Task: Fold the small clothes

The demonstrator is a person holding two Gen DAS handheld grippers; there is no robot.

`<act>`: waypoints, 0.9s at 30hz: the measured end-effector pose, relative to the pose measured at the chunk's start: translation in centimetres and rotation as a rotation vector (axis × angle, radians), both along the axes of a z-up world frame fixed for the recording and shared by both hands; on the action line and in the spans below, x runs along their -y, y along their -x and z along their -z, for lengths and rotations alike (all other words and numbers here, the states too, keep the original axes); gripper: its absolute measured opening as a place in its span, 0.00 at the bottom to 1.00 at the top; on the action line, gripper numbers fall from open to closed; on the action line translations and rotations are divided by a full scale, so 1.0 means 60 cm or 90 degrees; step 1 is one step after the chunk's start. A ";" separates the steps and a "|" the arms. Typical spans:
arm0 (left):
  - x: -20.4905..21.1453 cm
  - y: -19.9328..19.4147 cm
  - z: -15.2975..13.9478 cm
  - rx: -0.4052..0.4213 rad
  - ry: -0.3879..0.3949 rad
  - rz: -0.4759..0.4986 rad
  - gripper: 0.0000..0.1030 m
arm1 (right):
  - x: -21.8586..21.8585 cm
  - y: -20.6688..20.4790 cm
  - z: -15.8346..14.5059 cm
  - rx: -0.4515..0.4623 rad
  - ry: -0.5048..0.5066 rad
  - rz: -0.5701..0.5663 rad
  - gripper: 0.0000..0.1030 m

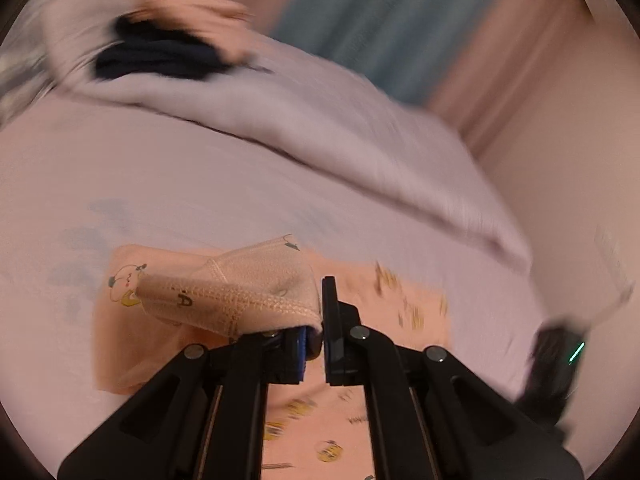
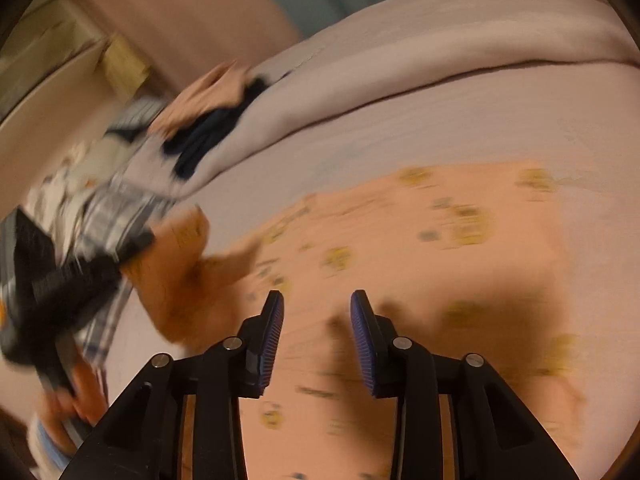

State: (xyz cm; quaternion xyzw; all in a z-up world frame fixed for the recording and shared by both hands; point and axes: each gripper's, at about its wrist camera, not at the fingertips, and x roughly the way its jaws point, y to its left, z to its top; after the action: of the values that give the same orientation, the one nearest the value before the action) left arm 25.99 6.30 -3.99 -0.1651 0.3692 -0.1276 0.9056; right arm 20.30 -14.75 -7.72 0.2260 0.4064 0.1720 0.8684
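The fold is only begun: the peach printed garment [image 2: 420,240] lies mostly spread flat on the lilac bedsheet [image 1: 200,184], while a pile of unsorted clothes [image 1: 160,48] waits at the far left. The left gripper [image 1: 316,332] is clamped on the garment's ribbed waistband [image 1: 232,300], lifted over the flat cloth. The right gripper [image 2: 316,340] hovers just above the garment, fingers apart, nothing between them.

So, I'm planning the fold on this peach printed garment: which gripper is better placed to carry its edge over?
Left. The left gripper is already shut on the peach garment's lifted ribbed edge. The right gripper hangs open above the flat cloth, holding nothing.
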 end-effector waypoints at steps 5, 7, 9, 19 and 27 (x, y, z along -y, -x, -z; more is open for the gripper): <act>0.161 0.003 0.097 -0.095 -0.090 0.126 0.37 | 0.075 0.022 0.010 -0.010 -0.017 0.072 0.39; 0.189 -0.003 0.127 -0.139 -0.103 0.149 0.55 | 0.089 0.024 0.012 -0.018 -0.010 0.082 0.39; 0.200 -0.004 0.133 -0.146 -0.118 0.162 0.71 | 0.093 0.028 0.012 -0.019 -0.005 0.084 0.39; 0.072 0.074 0.097 -0.142 0.007 0.151 0.77 | 0.060 0.029 -0.003 0.013 0.024 0.021 0.40; -0.079 0.114 0.104 -0.136 0.076 -0.020 0.77 | -0.104 0.031 -0.020 0.115 0.226 -0.182 0.39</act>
State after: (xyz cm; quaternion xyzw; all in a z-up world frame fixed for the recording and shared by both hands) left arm 19.13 11.02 -10.21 -0.2373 0.4527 -0.1172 0.8515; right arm 18.44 -8.51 -6.51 -0.0065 0.3790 0.2386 0.8941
